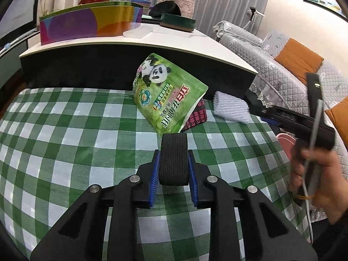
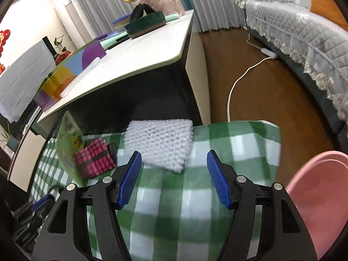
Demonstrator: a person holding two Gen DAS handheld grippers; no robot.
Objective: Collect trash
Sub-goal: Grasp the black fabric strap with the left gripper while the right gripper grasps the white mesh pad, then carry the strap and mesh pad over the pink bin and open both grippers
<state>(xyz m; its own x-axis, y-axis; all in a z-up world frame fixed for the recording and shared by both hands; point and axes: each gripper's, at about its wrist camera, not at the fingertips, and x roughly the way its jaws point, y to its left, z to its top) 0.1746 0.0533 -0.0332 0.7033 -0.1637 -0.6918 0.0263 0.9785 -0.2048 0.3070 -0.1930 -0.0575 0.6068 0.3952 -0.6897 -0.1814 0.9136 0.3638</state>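
Trash pickup partly under way, with most pieces still on the checked bench [image 1: 65, 130].

The left tongs [image 1: 174, 163] pinch a black strap [image 1: 173, 158]; the right tongs [image 2: 174, 176] are spread with nothing between them. Just ahead of the left tongs stands a green pouch [image 1: 167, 91] with a red packet [image 2: 94, 159] behind it, and the white foam net [image 2: 159, 143] lies just ahead of the right tongs. A pink bin [image 2: 322, 198] (its contents hidden) sits to their right; I judge three pieces remain.

Both grippers, left gripper [image 1: 174, 165] and right gripper [image 2: 174, 174], have black frames, silver screws (round-headed) and ribbed blue pads [image 2: 130, 179].
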